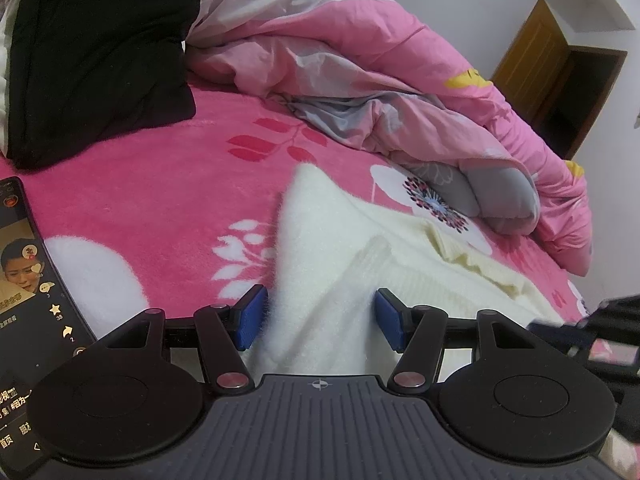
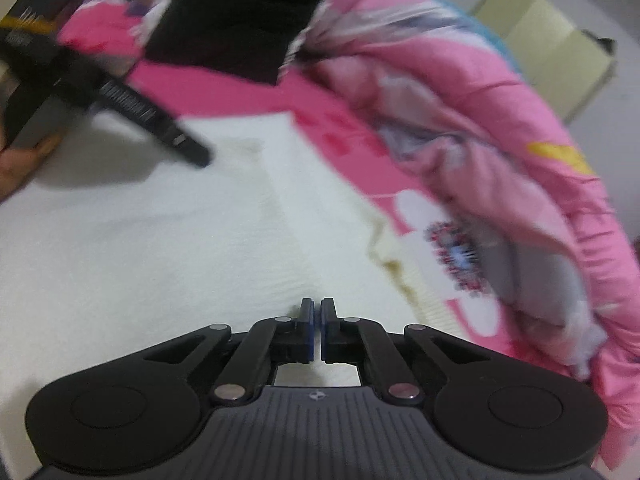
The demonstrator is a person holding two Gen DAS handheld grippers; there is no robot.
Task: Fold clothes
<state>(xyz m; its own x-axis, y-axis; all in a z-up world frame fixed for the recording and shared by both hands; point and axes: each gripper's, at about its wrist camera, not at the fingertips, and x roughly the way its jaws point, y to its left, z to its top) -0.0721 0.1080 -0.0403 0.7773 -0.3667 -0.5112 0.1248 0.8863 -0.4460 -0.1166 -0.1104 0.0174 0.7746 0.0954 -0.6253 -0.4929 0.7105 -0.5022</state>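
A white sweater (image 1: pixel 404 276) lies spread on the pink bed; in the right wrist view the white sweater (image 2: pixel 160 260) fills the lower left. A thick fold of it, fluffy side out (image 1: pixel 316 236), runs up between the blue pads of my left gripper (image 1: pixel 320 318) and fills the gap, so the jaws are closed on it. From the right wrist view, one left finger (image 2: pixel 188 148) reaches over the sweater, with a hand (image 2: pixel 16 168) behind. My right gripper (image 2: pixel 317 312) hovers over the sweater's right part, shut, with nothing seen between its pads. Its blurred dark body (image 1: pixel 592 320) shows at the left view's edge.
A black garment (image 1: pixel 100 60) lies at the back left. A bunched pink and grey quilt (image 1: pixel 400 80) borders the sweater at the back and right. A lit phone (image 1: pixel 28 280) rests on the pink floral blanket (image 1: pixel 160 200) at the left. A wooden door (image 1: pixel 560 80) stands beyond.
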